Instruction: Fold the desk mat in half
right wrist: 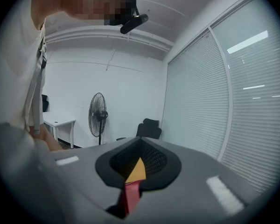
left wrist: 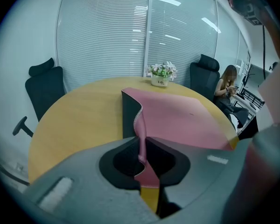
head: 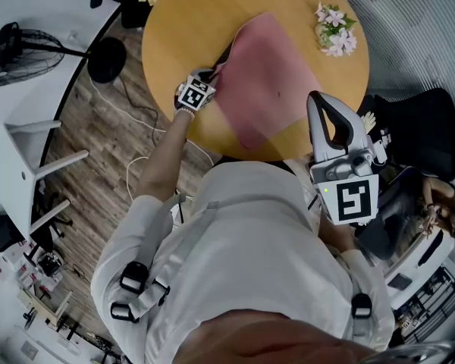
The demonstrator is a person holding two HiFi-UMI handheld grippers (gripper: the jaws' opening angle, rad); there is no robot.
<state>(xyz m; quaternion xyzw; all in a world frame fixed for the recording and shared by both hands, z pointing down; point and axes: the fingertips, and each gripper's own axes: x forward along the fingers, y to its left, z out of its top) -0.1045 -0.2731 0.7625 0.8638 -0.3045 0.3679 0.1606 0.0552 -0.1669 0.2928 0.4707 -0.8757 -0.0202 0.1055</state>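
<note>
A pink desk mat point(head: 269, 82) lies across the round wooden table point(head: 182, 21). My left gripper point(head: 216, 78) is at the mat's left edge, shut on it. In the left gripper view the pink edge point(left wrist: 141, 129) runs up between the jaws of that gripper point(left wrist: 143, 143), lifted and curled so its dark underside point(left wrist: 129, 115) shows. The rest of the mat point(left wrist: 182, 118) lies flat. My right gripper point(head: 316, 98) is held off the table's near edge, close to my body, jaws together with nothing in them. Its own view point(right wrist: 140, 146) faces the room.
A small pot of flowers point(head: 335, 30) stands at the table's far right, beyond the mat. Black office chairs point(left wrist: 44, 90) stand round the table. A person point(left wrist: 226, 90) sits to the right. A floor fan point(head: 15, 51) and a white desk point(head: 23, 165) are on the left.
</note>
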